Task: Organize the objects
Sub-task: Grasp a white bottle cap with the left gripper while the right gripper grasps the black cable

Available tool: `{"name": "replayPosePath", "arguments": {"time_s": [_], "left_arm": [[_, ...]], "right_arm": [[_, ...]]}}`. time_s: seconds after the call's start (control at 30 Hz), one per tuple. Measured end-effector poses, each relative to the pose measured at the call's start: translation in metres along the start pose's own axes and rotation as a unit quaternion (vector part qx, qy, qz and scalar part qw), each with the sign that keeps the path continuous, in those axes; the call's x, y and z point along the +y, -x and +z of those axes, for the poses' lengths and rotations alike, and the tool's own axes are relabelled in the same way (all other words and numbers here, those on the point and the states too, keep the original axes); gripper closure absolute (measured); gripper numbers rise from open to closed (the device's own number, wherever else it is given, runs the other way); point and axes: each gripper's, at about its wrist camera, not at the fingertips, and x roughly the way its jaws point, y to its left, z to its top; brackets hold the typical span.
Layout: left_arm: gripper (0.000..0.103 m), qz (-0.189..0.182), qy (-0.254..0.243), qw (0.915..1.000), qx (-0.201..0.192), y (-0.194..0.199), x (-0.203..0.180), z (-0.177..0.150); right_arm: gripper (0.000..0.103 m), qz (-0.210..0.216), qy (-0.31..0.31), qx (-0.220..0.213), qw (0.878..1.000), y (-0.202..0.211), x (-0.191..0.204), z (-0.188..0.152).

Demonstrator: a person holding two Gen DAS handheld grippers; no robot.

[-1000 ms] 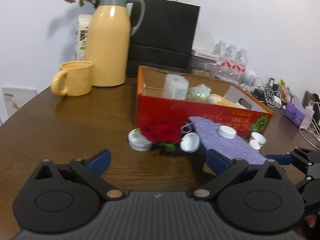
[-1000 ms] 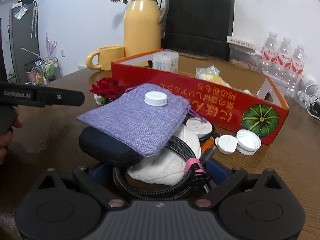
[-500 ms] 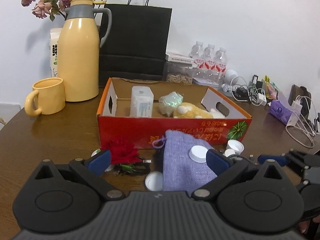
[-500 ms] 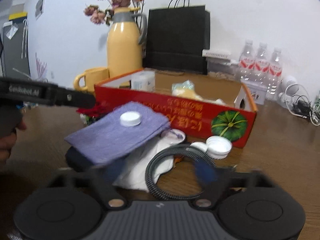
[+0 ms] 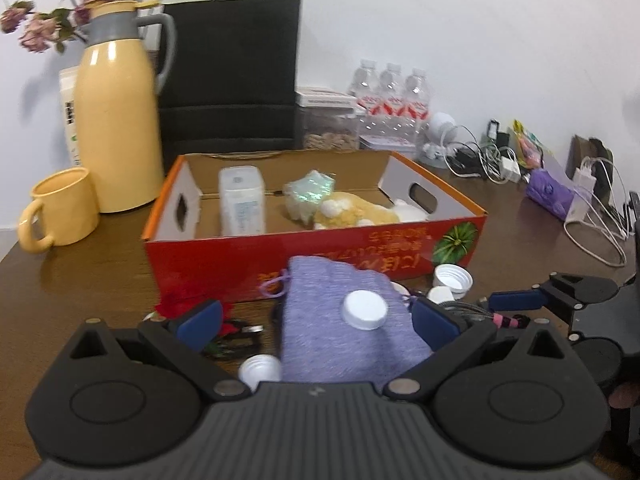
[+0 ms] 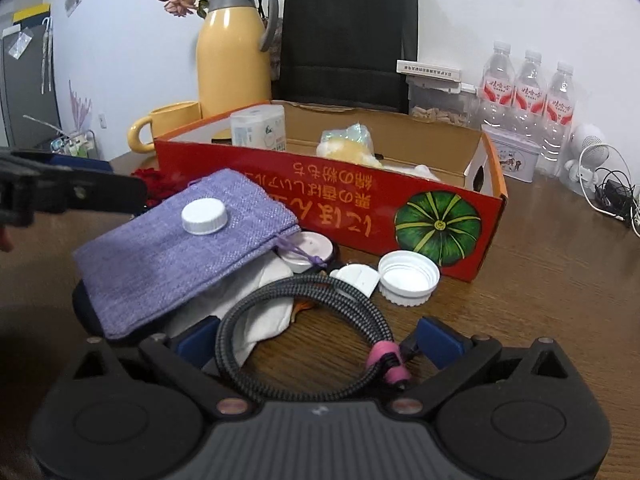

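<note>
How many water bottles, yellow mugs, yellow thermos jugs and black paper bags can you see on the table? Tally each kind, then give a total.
water bottles: 3
yellow mug: 1
yellow thermos jug: 1
black paper bag: 1
Total: 6

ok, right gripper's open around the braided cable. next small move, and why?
Probably close the right gripper on the braided cable. Its open fingers already straddle the coil near the pink band, and the cable lies loose on the table, outside the red box.
</note>
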Motion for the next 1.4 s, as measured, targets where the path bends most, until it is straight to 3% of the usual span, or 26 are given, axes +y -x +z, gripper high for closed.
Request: {"name": "replayPosePath", "arguments": {"time_s": [0.03, 0.13, 0.4, 0.5, 0.8, 1.13, 1.4], "left_arm": [[0.000, -0.002, -0.004, 1.0000, 0.002, -0.004, -0.004, 0.001], [0.006, -0.004, -0.016, 0.9999, 0.005, -0.015, -0.015, 0.004], [0.059, 0.000, -0.032, 0.9994, 0.016, -0.037, -0.030, -0.001], [0.074, 0.007, -0.035, 0.9993, 0.009, -0.036, -0.029, -0.004], [0.074, 0.000, -0.027, 0.9996, -0.007, -0.029, -0.026, -0.004], [0.074, -0.011, 0.000, 0.9989, -0.045, -0.008, -0.012, 0.012], [0.074, -0.035, 0.010, 0.9989, -0.031, -0.012, -0.008, 0.009]], "right_arm": [[0.015, 0.004, 0.001, -0.006, 1.000, 0.002, 0.001, 0.000], [0.015, 0.002, 0.002, -0.010, 1.000, 0.003, 0.003, 0.000], [0.016, -0.010, -0.006, -0.031, 0.999, 0.010, 0.002, -0.001], [0.016, -0.014, -0.003, -0.036, 0.999, 0.011, 0.003, -0.001], [0.016, -0.031, -0.003, -0.050, 0.998, 0.014, 0.003, -0.001], [0.016, -0.054, -0.013, -0.095, 0.994, 0.027, 0.005, 0.009], [0.016, -0.058, -0.021, -0.116, 0.991, 0.030, 0.012, 0.018]]}}
